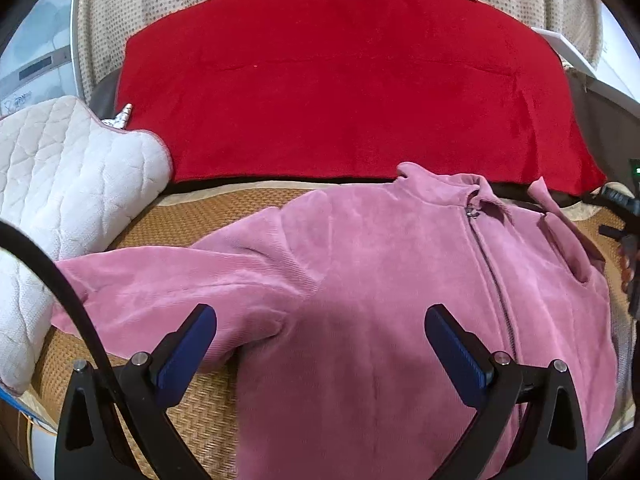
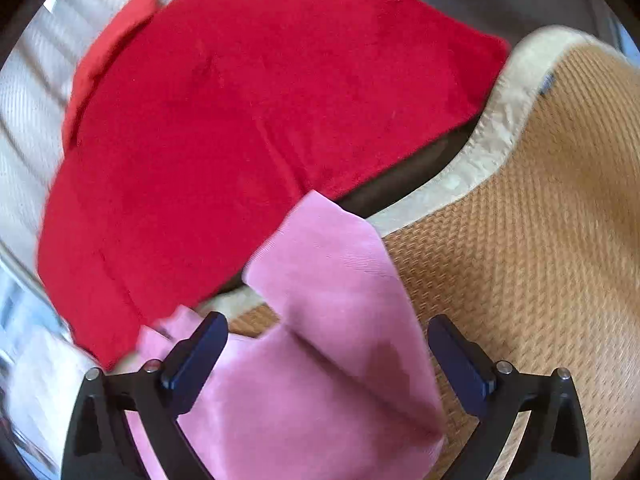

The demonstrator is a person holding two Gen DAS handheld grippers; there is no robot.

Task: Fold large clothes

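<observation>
A pink corduroy-textured zip-up jacket [image 1: 380, 280] lies face up on a woven golden-brown straw mat [image 1: 200, 216] that covers the bed, its collar toward the thick red plush blanket [image 1: 340, 80] folded at the far side. The zipper is closed and runs down the middle of the body, which suggests the garment was spread flat as a starting shape for folding. One sleeve stretches sideways toward a quilted white pad [image 1: 72, 168] at the mat's edge — out and fully extended, it looks ready to be brought across the chest.

The left hand-held gripper [image 1: 320, 344] hovers above the lower body of the jacket, near the armpit of that sleeve, with its blue-padded jaws spread wide and nothing between them. The cloth below is slack, not pinched.

In the right wrist view, the right hand-held gripper [image 2: 328, 360] is likewise wide apart. The jacket's other pink sleeve [image 2: 332, 280] lies under and beyond it, angled away toward the red blanket, with its cuff end resting at the mat's pale fabric border [image 2: 460, 172]. The pads do not press on the fabric. That picture is blurred, so fine creases cannot be read.

Judging from the layout, the folding proper has hardly begun: both sleeves are out and the body is unfolded. The likely next need is a grasp on a sleeve or a side hem.
</observation>
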